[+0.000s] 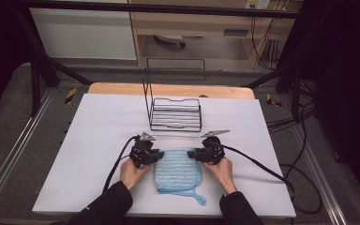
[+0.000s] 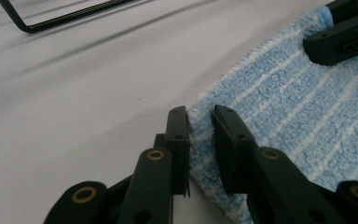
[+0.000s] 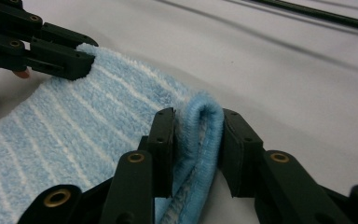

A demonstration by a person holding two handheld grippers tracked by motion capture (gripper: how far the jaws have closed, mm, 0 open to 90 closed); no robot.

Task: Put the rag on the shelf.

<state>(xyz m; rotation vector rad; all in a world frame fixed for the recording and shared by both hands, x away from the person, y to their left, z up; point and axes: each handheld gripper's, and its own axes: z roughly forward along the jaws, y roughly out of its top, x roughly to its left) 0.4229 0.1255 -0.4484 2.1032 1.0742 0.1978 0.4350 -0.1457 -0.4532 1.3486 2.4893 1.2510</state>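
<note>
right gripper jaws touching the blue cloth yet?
Touching. In the right gripper view the right gripper has both jaws pressed against a bunched fold at the edge of the blue cloth, with no gap on either side.

From above, both top corners of the blue cloth [image 1: 178, 169] sit hidden under the grippers. The wire rack [image 2: 65, 16] is cut off by the left gripper view's top edge. The person's sleeves [image 1: 108, 206] run off the bottom.
</note>
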